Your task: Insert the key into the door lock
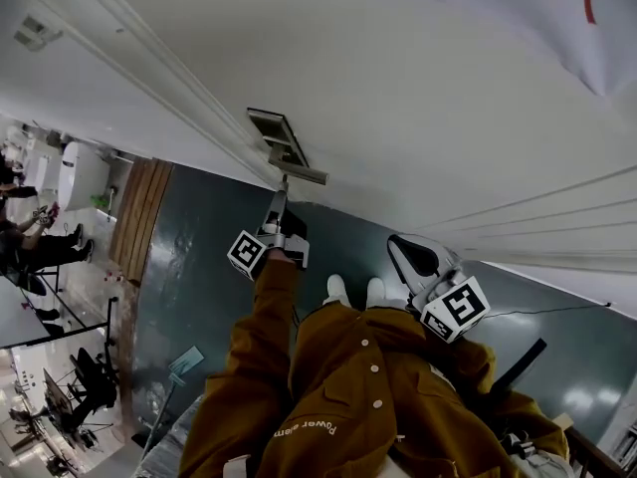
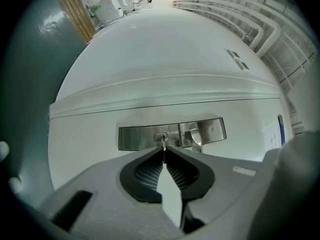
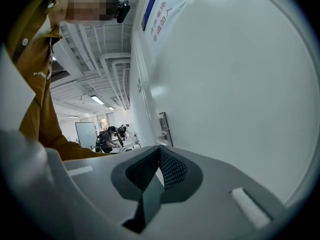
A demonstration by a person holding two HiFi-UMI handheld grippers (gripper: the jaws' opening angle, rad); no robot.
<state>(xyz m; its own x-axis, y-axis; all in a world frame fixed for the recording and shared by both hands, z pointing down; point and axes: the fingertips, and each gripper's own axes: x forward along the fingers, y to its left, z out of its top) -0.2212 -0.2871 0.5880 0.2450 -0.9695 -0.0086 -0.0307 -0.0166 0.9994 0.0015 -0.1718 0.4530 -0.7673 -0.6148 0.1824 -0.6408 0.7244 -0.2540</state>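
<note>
Door lock (image 2: 160, 137) is carried by a white door (image 2: 85, 139), set in a long steel plate (image 2: 140, 136) close to the door's edge. A lever handle (image 2: 195, 139) is mounted on the same plate, just beside the lock. The right gripper (image 3: 159, 151) is held well apart from the plate, its jaws pressed together on nothing. The left gripper (image 2: 164, 153) is levelled at the lock, its jaws pinching the key (image 2: 163, 145), whose tip is met by the lock's face; its depth cannot be told.

door lock (image 2: 142, 137): steel plate | key (image 2: 163, 145): silver, tip at its keyhole
</note>
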